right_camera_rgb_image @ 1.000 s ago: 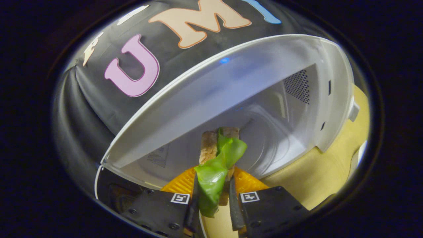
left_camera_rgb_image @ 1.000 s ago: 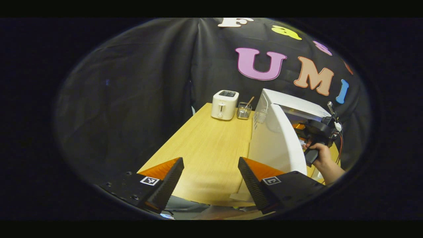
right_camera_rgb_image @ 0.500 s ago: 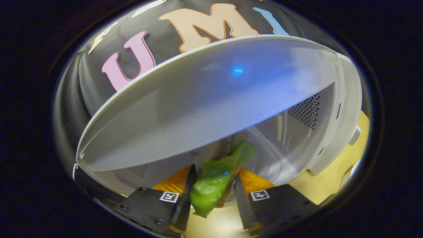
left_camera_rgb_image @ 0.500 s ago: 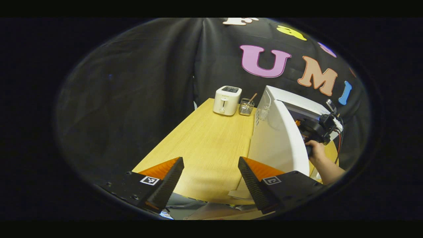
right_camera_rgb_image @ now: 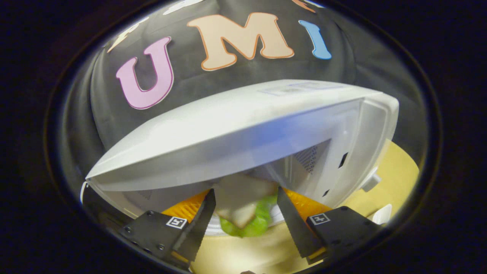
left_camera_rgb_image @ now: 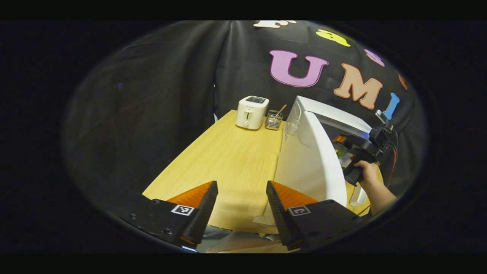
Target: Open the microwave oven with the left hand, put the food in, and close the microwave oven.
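The food (right_camera_rgb_image: pixel 243 213), a sandwich with a lettuce leaf, lies at the mouth of the microwave (right_camera_rgb_image: pixel 243 125) cavity, between the spread fingers of the right gripper (right_camera_rgb_image: pixel 245 224); contact cannot be confirmed. It looks light, soft and loosely layered: grip across the bread faces, lightly. The left gripper (left_camera_rgb_image: pixel 241 213) hangs released over the bench (left_camera_rgb_image: pixel 228 160), beside the open door (left_camera_rgb_image: pixel 308 160). Closing remains.
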Motion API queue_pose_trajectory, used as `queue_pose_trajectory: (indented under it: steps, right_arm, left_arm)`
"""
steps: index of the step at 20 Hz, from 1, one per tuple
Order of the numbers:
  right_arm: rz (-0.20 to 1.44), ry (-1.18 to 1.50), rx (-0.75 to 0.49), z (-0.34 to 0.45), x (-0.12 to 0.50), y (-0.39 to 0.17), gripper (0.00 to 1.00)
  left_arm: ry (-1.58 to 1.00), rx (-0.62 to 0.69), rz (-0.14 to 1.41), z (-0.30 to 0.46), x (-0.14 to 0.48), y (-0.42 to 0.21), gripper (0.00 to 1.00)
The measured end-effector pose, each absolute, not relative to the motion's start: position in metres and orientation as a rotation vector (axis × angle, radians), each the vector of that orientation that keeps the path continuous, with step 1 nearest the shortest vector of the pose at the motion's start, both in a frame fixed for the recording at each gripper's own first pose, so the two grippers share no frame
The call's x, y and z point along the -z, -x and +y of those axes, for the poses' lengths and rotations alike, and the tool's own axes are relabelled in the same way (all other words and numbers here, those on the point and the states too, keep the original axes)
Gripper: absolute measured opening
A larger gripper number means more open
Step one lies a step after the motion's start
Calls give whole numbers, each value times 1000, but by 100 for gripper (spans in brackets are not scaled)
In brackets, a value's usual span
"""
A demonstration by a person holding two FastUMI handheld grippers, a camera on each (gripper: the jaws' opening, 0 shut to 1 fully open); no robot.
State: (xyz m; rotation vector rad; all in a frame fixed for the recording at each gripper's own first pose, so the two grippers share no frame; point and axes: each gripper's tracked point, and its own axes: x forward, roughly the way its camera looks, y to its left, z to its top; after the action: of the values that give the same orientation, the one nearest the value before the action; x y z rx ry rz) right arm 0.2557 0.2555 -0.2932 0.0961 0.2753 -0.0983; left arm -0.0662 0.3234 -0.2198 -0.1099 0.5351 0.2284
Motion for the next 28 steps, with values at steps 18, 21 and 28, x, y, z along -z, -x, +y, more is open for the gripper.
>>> queue_pose_trajectory:
  steps: [18,21,28]
  right_arm:
    - [194,72,41,227,230,-94,92]
    - [206,58,77,212,231,-66,100]
    - [272,40,175,168,250,-12,100]
  left_arm:
    - [94,-96,543,284,226,76,1]
    - [63,-79,547,278,228,77,0]
    - [48,-27,553,254,230,78,1]
